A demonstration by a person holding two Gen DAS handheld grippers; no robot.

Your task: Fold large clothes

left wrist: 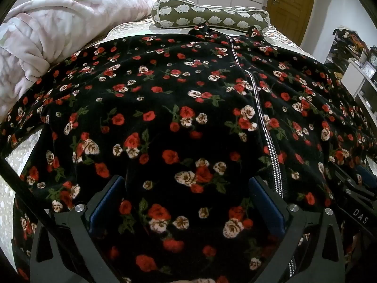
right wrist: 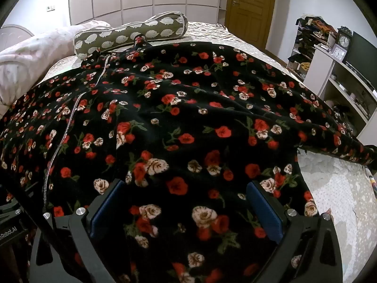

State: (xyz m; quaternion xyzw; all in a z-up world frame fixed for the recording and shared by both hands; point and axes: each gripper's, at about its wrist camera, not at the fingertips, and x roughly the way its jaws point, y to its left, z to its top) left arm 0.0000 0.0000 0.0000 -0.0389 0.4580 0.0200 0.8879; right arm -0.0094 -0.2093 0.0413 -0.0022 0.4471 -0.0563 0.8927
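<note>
Robe spread flat on the bed, its near hem right under both my pairs of fingers.

The floral robe lies zipper-up on the bed, its long axis running straight away from me toward the hedgehog bolster. My left gripper sits just left of the zipper, my right gripper just right of it, so both are equally near. Both pairs of fingers are spread wide with plush cloth between the blue pads, clamping nothing. The fabric is thick black fleece with red and cream roses, sleeves flung out sideways; I judge it heavy and floppy.
</note>
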